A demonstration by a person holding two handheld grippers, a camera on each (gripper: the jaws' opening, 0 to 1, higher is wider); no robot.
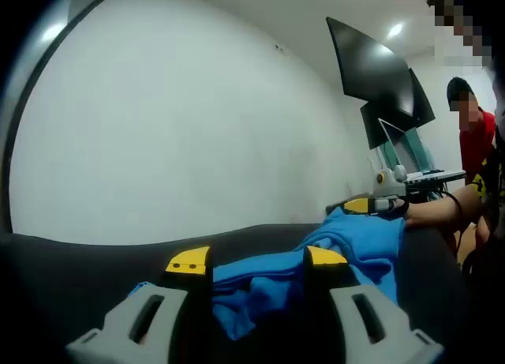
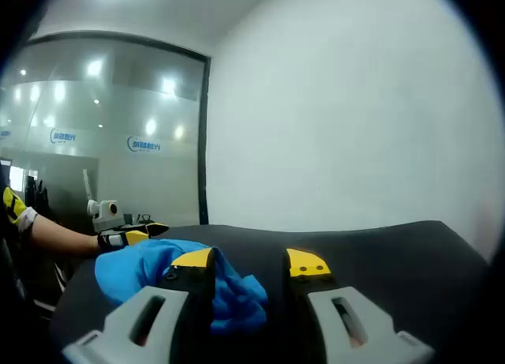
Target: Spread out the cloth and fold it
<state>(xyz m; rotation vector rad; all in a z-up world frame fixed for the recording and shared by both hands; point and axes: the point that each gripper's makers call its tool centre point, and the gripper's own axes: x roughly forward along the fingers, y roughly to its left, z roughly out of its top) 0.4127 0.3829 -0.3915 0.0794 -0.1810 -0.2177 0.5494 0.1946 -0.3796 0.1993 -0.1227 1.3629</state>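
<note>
Here the blue cloth (image 1: 316, 273) lies bunched on the dark worktop (image 1: 79, 269). My left tongs (image 1: 256, 261) are parted around a fold; my right tongs (image 2: 248, 263) gape at its edge. It's soft, limp, light: I'd pinch opposite corners.

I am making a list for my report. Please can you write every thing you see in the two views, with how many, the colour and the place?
cloth: one, blue, crumpled on the table, between both tongs
table: one, dark, under the cloth
wall: one, white, behind the table
monitors: two, black, far right in the left gripper view
glass partition: one, with blue logos, far left in the right gripper view
person in red shirt: one, beside the monitors
left tongs: grey with yellow tips, open, cloth between them
right tongs: same colours, open, at the cloth's edge
</note>
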